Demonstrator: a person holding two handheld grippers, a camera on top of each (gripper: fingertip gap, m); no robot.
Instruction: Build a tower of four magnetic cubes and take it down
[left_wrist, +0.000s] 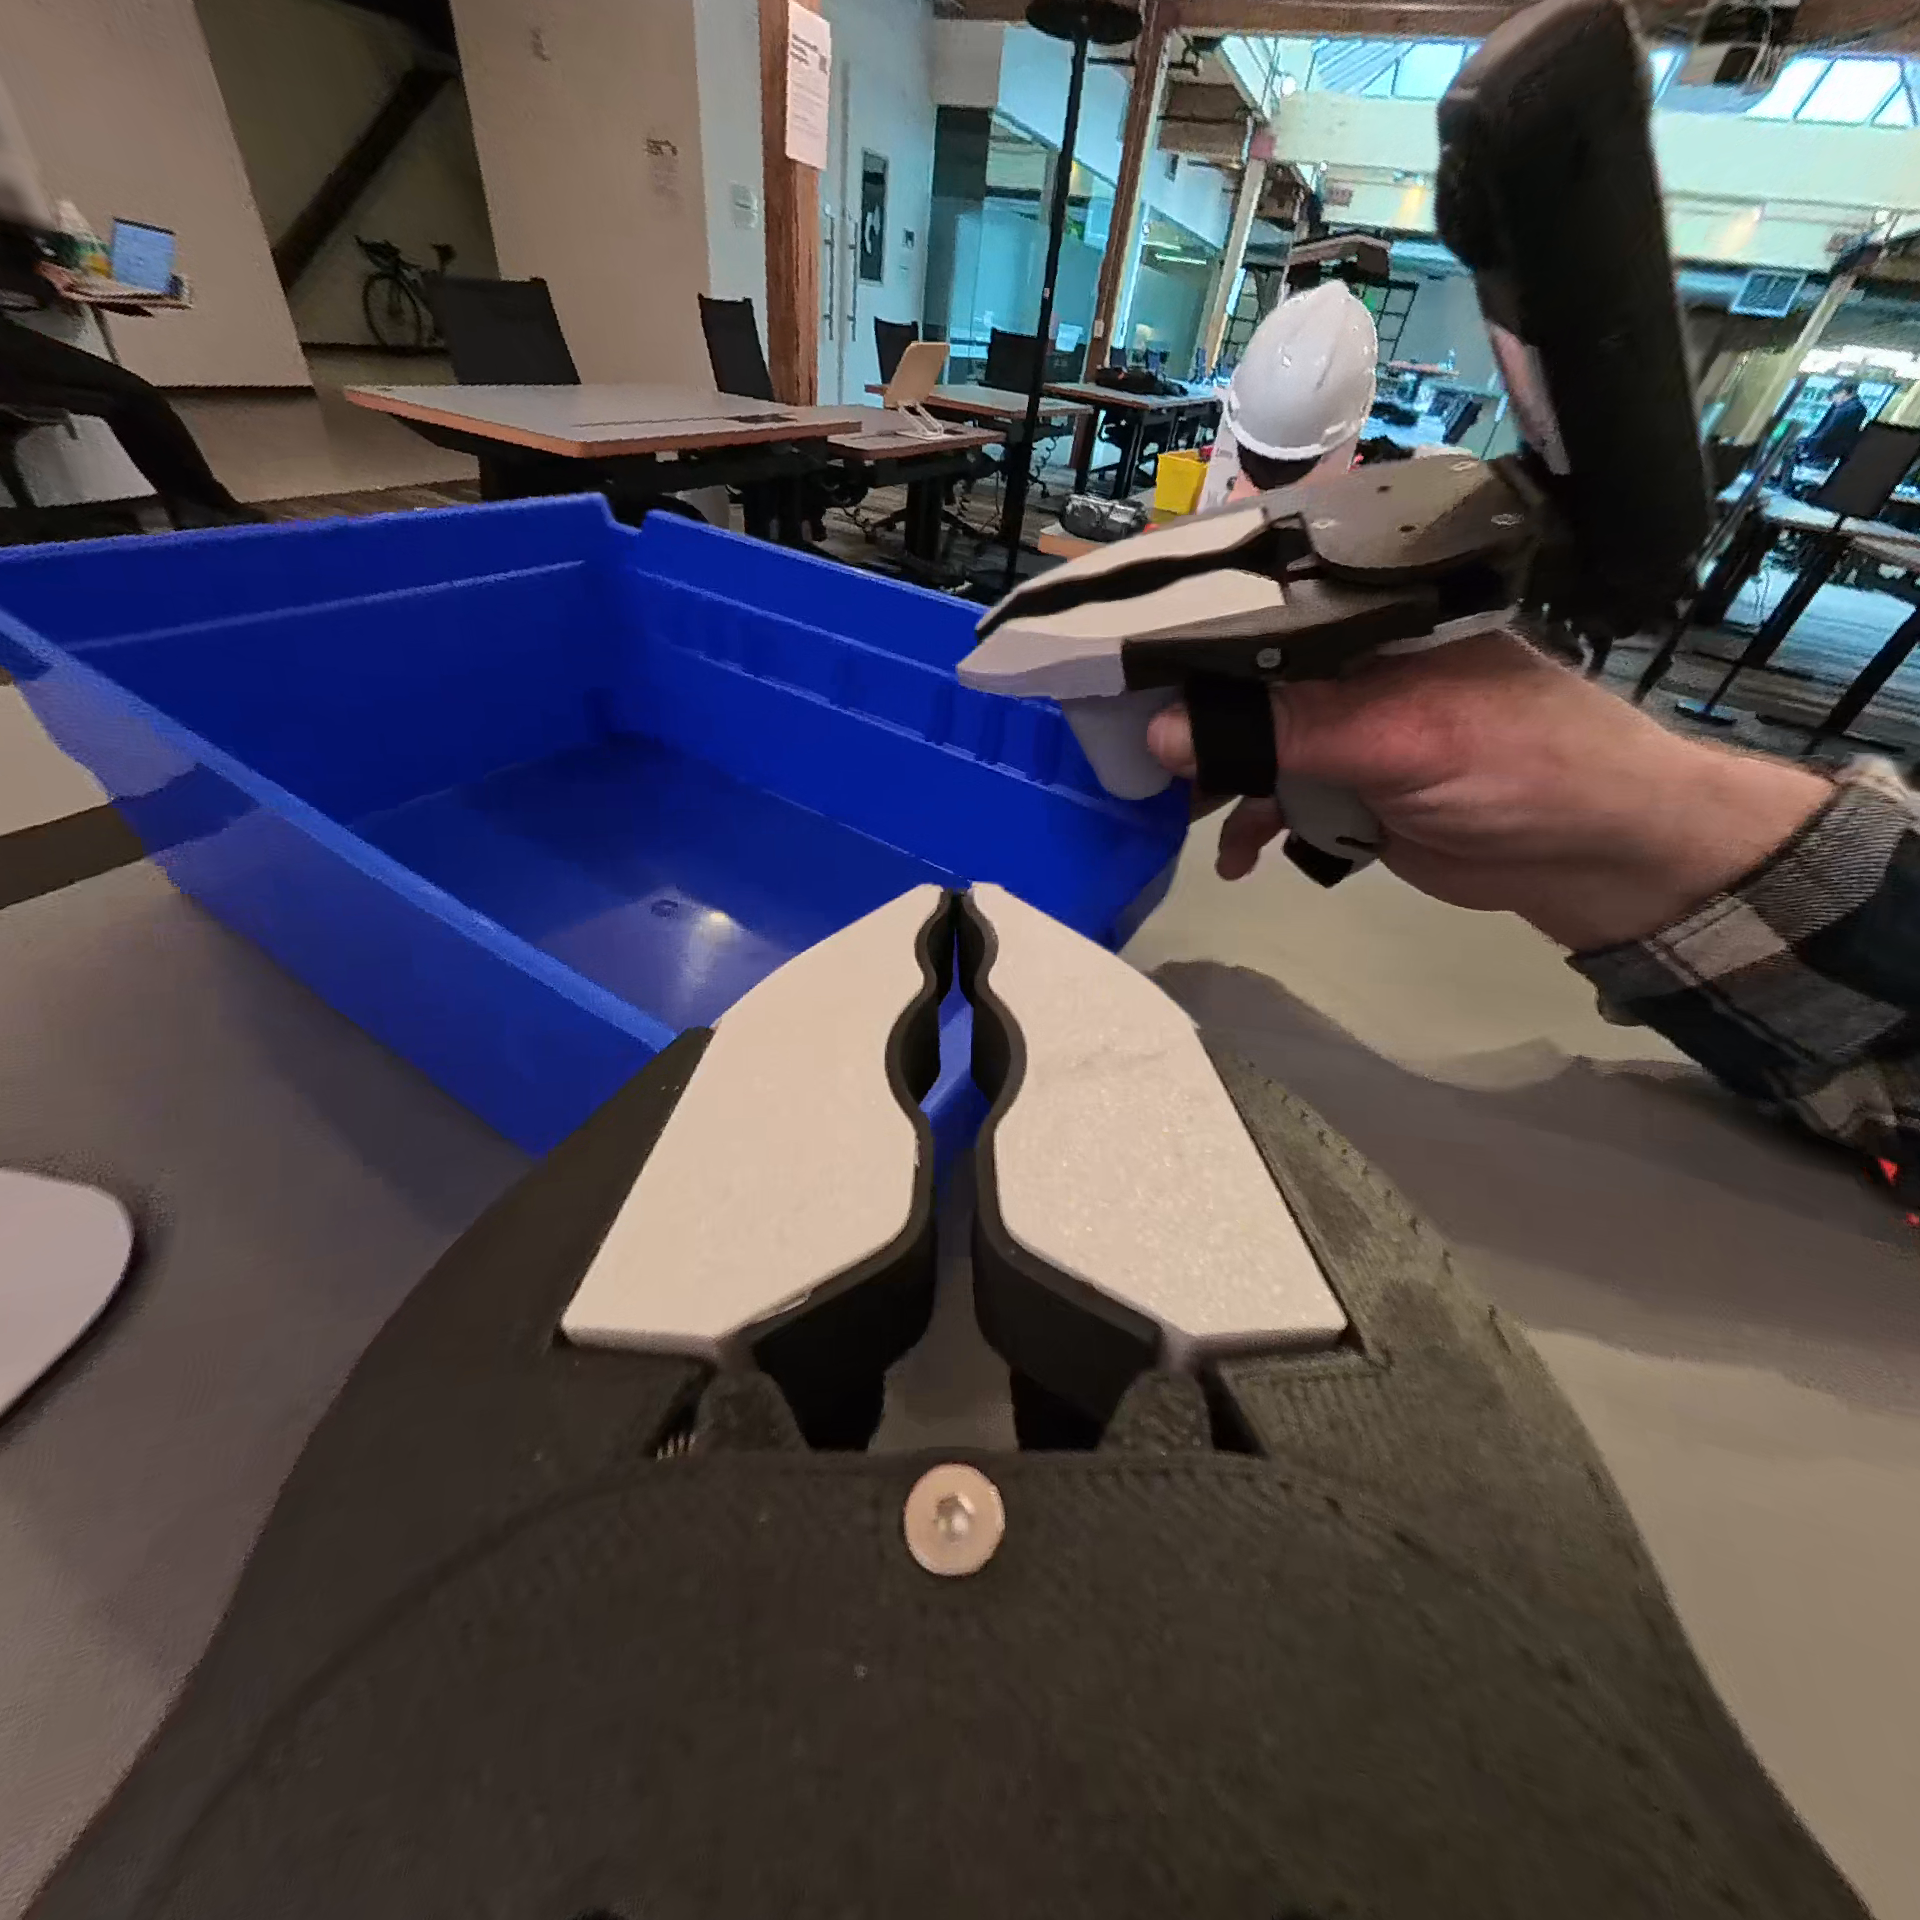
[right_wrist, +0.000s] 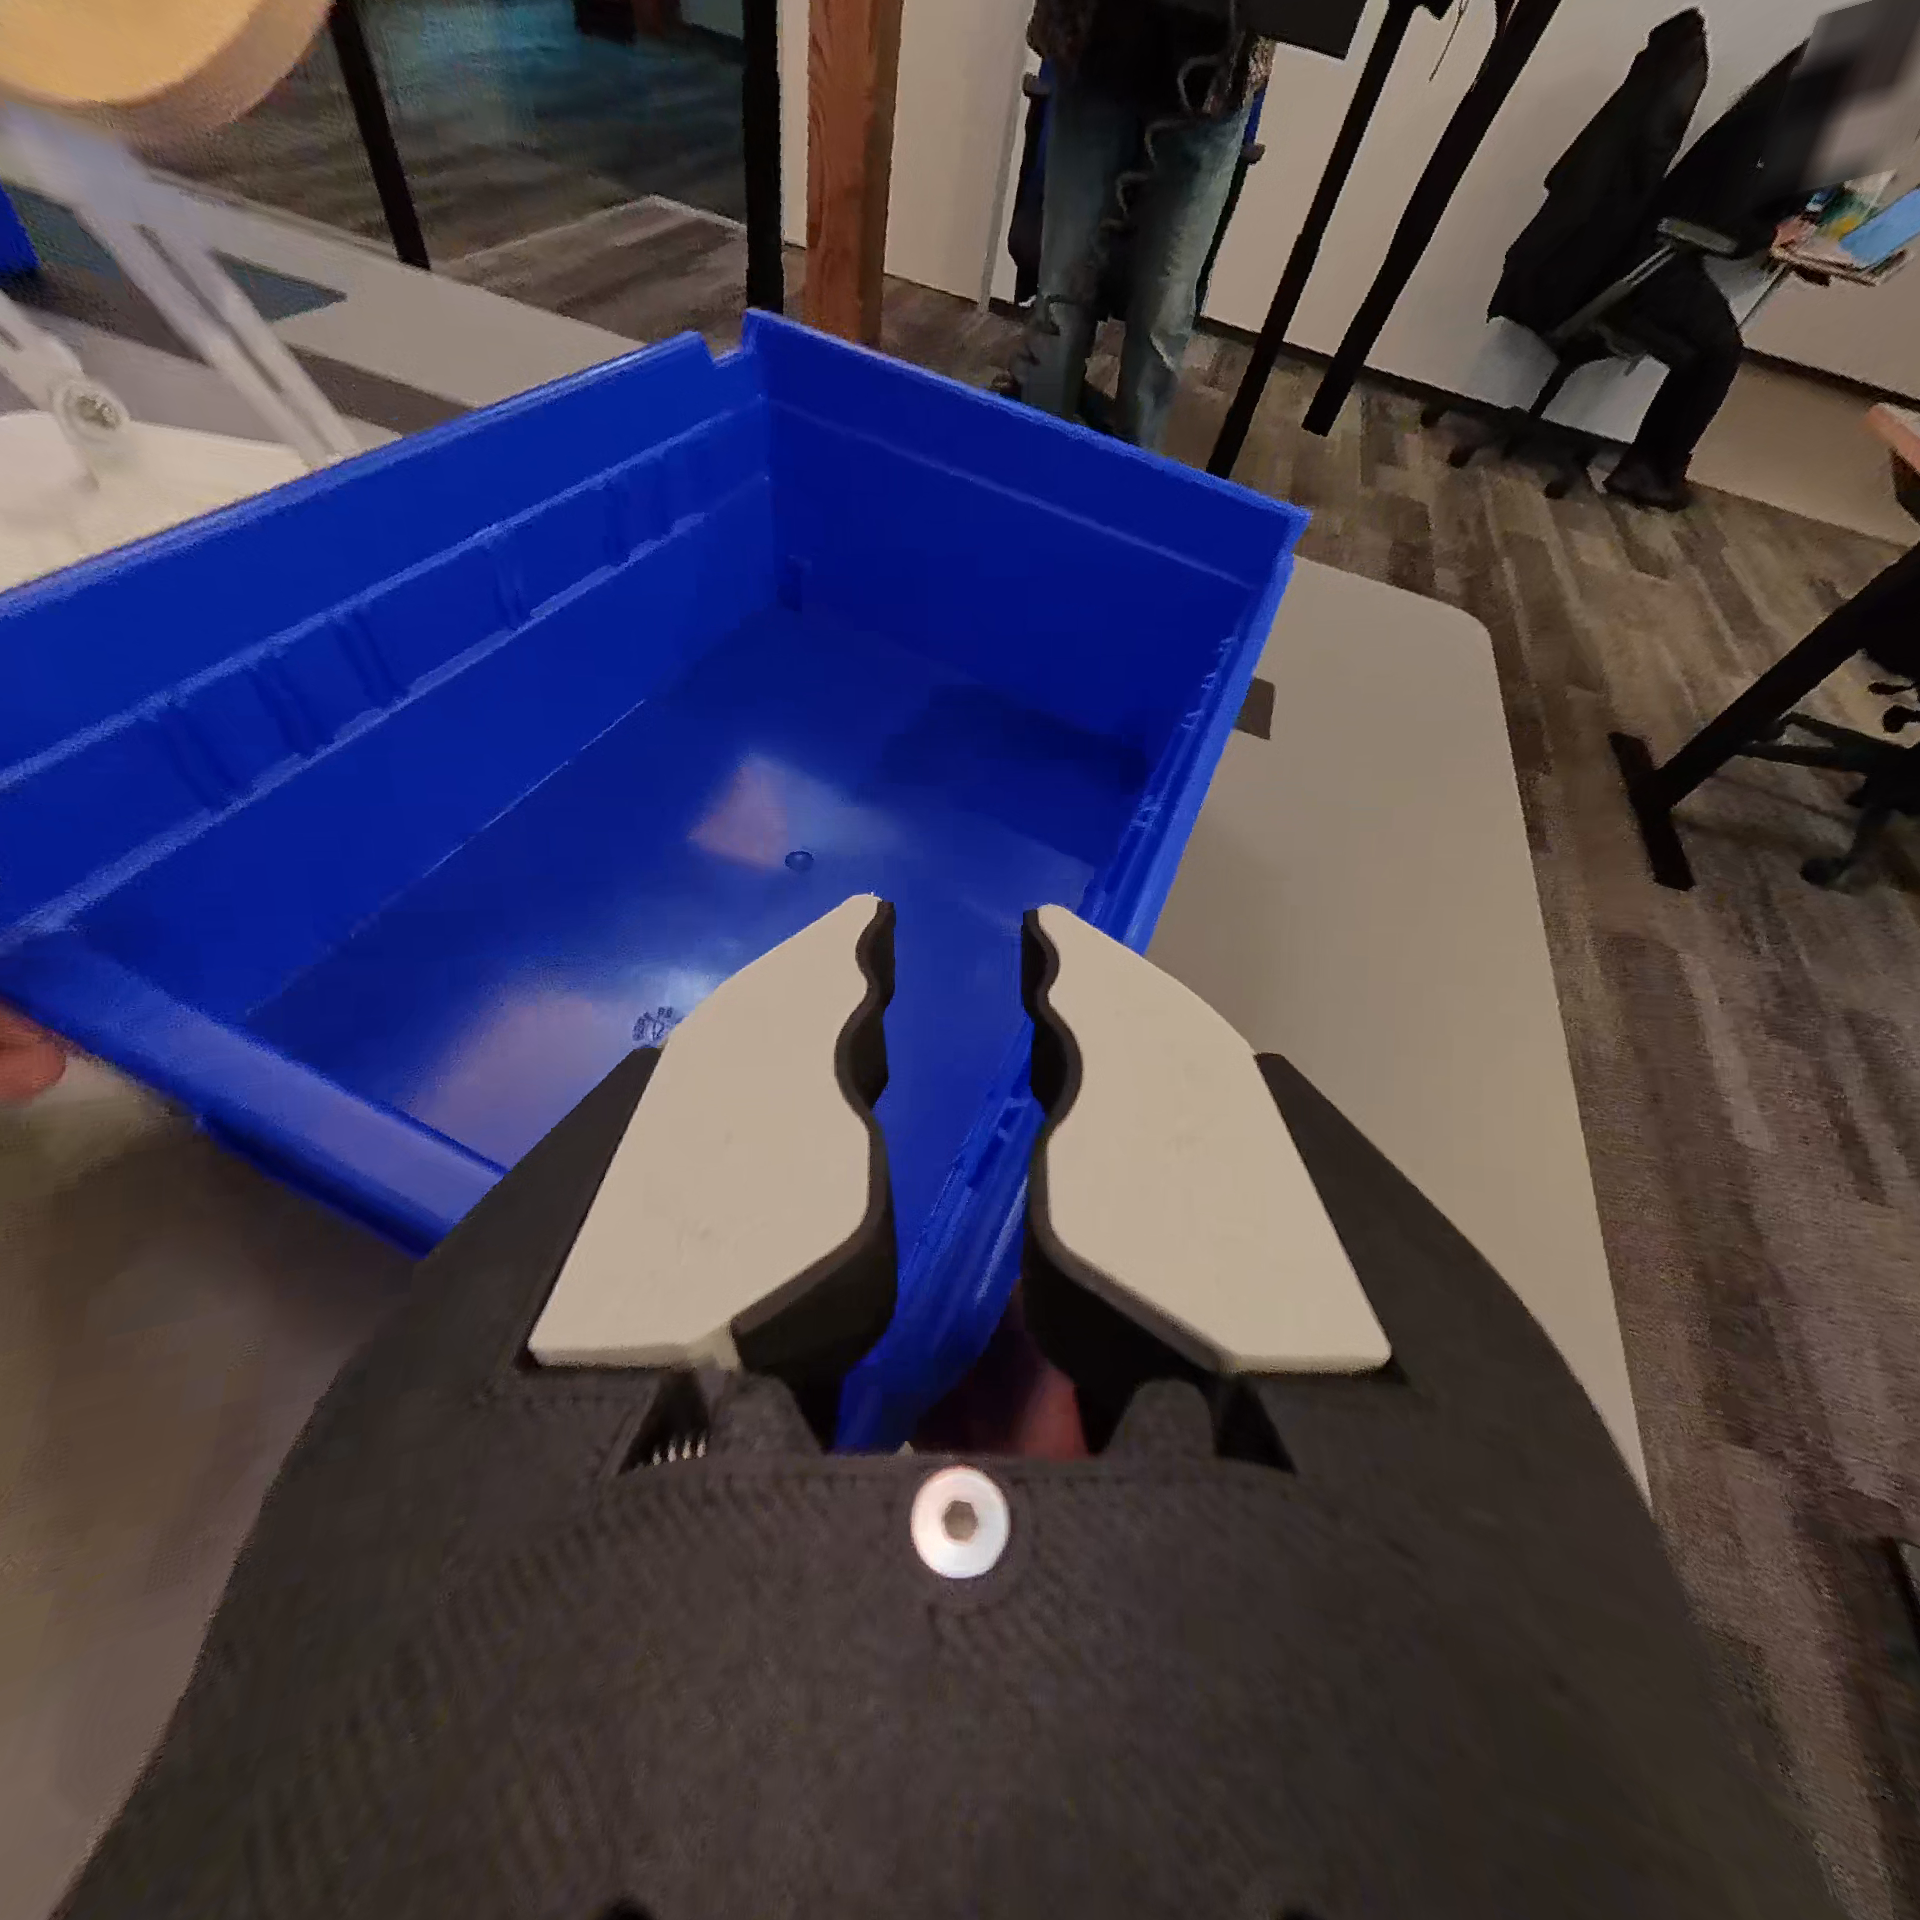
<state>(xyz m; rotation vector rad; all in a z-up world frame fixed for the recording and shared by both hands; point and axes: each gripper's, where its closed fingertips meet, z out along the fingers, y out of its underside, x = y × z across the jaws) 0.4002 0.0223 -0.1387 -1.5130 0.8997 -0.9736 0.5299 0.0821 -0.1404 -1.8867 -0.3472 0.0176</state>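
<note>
Behind the right tongs (right_wrist: 956, 914), the blue bin's (right_wrist: 436, 582) near corner hides.

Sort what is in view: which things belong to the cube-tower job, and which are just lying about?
Job: left gripper, shut and holding nothing; right gripper, slightly open above the blue bin. No magnetic cubes show; the bin looks empty.

Lying about: white hard hat, office chair, bicycle.

Wall notices, bin stamp — unreadable
</note>
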